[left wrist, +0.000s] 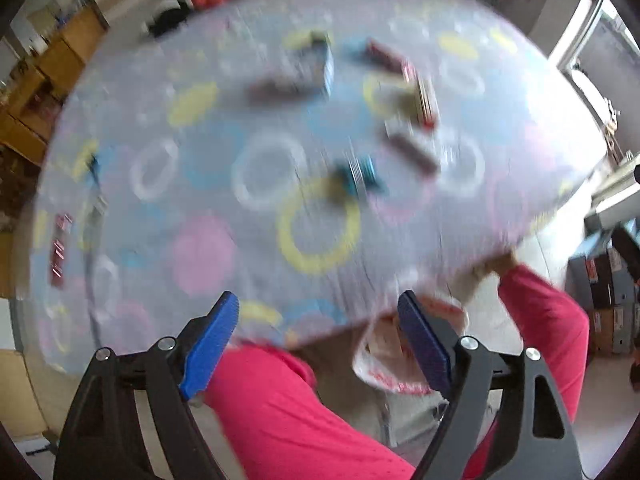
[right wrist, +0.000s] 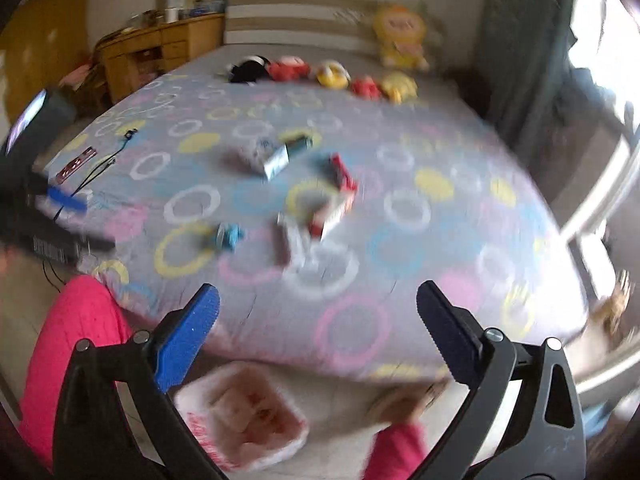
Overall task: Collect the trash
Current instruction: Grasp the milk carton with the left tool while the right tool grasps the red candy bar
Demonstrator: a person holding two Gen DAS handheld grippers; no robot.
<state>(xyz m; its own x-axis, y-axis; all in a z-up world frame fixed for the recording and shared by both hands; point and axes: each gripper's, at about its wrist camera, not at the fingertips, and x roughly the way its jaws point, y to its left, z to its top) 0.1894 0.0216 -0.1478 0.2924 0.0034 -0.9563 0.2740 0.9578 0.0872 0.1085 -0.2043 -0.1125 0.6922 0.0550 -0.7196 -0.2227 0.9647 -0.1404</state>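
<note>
1. Trash, a scatter of small boxes and wrappers, lies in the middle of the bed (right wrist: 440,248), on a grey sheet printed with coloured rings. Everything is smeared by motion blur, so fine detail is lost.
2. Plush toys (right wrist: 328,74) line the far end by the headboard, well apart from the litter; they are not part of the job.
3. Down on the floor at the foot of the bed, a white bag with red print (right wrist: 244,420) stands open, mouth up. That looks like where the trash goes. It also shows in the left view (left wrist: 376,356), below the mattress edge.
4. Among the litter: a pale blue-and-white box (right wrist: 276,160) farthest back, a red-and-white carton (right wrist: 334,200) nearer, a flat pale wrapper (right wrist: 294,246) just in front of it, and a small teal scrap (right wrist: 230,236) off to the left side.
5. Right gripper (right wrist: 318,308): jaws spread wide, nothing between them, hovering over the near edge of the bed and aimed at the wrapper and carton.
6. Left gripper (left wrist: 318,306): also wide apart and carrying nothing, held above the bed edge.
7. My read: this is the reach-in stage, with no piece picked up yet.
8. Next move, as I judge it: push the right gripper forward and down onto the nearest wrapper, close on it, then swing back and drop it in the bag.
</note>
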